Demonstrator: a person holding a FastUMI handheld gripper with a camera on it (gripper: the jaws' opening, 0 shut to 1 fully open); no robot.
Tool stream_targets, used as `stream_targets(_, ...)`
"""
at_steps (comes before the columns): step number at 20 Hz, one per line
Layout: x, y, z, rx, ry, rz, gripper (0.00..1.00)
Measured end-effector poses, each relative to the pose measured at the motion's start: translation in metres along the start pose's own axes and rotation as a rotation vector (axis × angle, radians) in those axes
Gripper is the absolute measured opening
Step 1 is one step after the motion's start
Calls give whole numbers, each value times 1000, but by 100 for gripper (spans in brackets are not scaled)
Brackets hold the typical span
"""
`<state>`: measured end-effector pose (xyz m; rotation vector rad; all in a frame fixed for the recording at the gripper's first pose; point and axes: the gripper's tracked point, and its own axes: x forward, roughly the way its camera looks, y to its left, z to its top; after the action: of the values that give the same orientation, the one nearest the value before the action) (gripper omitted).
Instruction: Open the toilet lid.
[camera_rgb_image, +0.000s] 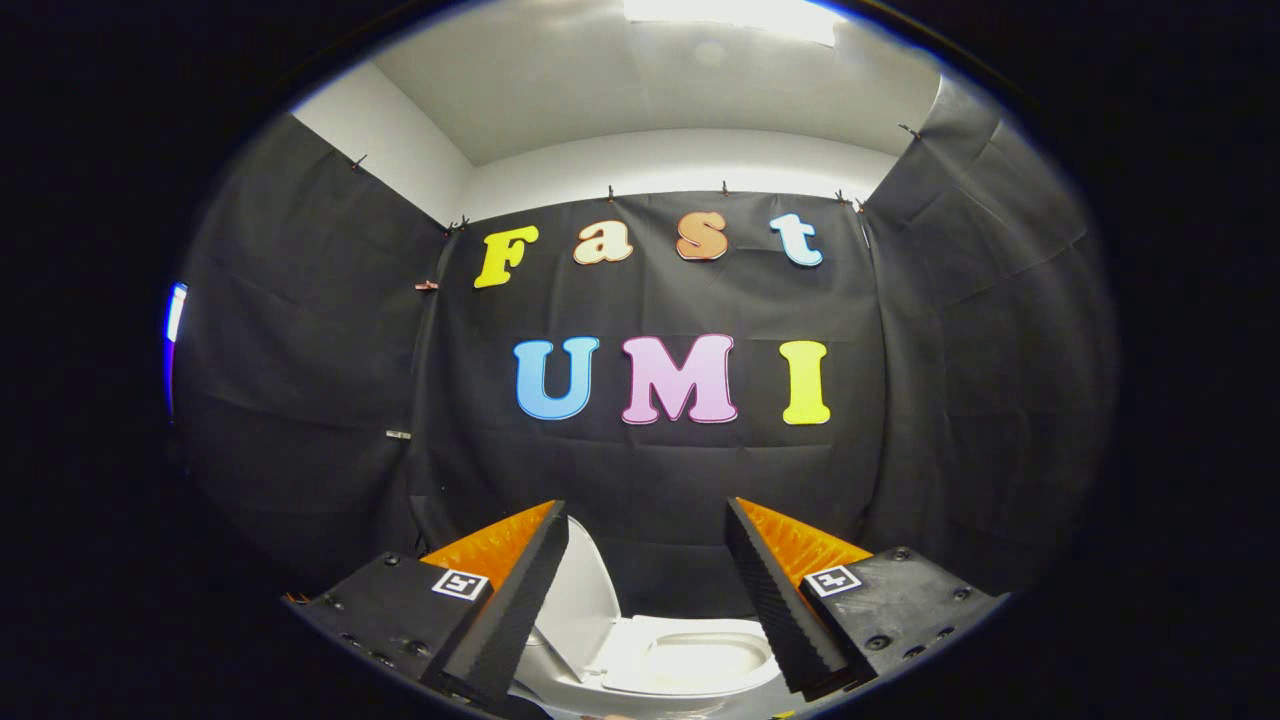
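Toilet lid (585, 600): smooth, glossy white plastic, raised upright to the left of the bowl. Seat (700, 660): the same smooth white finish, with a soft sheen around the opening. Gripper (645, 590): fingers (520, 600) spread apart and holding nothing, faced with matt black ribbed pads, backed by orange ridged plastic; matt black bodies studded with small screws. Far wall (650, 480): matt black cloth, creased.

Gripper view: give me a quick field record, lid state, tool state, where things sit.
lid: white plastic toilet lid raised, upright, beside the left finger
seat: white toilet seat down, bowl opening visible
tool: tool open, holding nothing, fingers apart
position: toilet lies beyond and below the fingers, seen between them
backdrop: black cloth wall behind the toilet
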<state>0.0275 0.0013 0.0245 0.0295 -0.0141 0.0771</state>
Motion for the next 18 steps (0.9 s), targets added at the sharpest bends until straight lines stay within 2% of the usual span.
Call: stream_targets(18, -3, -1, 0, 4, 2, -3, 99)
